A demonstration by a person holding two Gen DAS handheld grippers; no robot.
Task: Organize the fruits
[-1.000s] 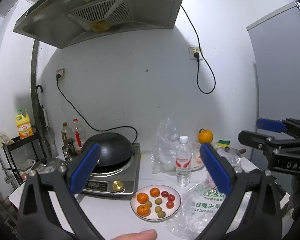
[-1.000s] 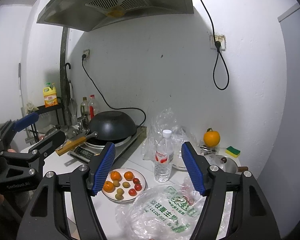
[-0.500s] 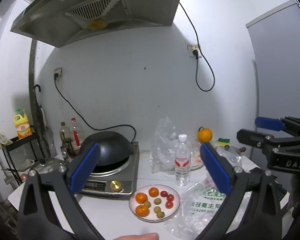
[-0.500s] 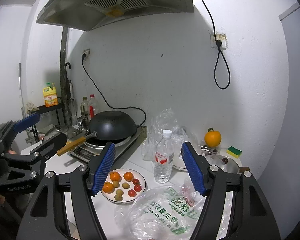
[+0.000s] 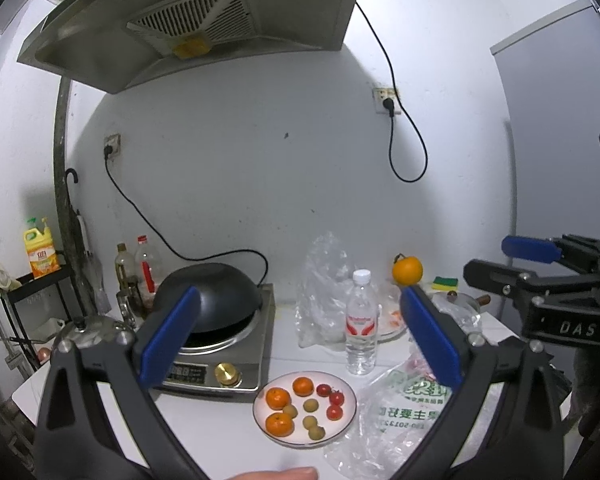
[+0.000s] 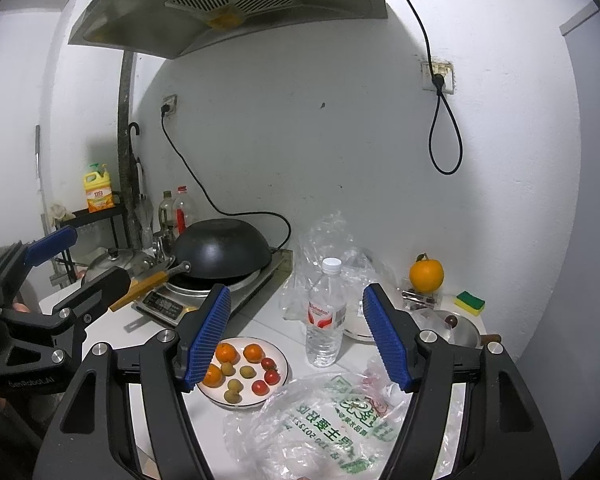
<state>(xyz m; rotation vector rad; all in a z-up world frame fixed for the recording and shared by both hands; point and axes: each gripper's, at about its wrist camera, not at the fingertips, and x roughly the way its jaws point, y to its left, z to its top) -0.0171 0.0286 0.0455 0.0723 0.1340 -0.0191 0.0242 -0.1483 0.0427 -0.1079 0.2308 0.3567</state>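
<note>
Left wrist: plate [image 5: 350, 420] holds oranges, tomatoes, small green fruits grouped by kind; both grippers' jaws wide, empty; sorted or merely laid out, can't tell

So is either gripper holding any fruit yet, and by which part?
Nothing is held. The left gripper and right gripper are both open and empty above the counter; the fruit sits on the plate.
</note>
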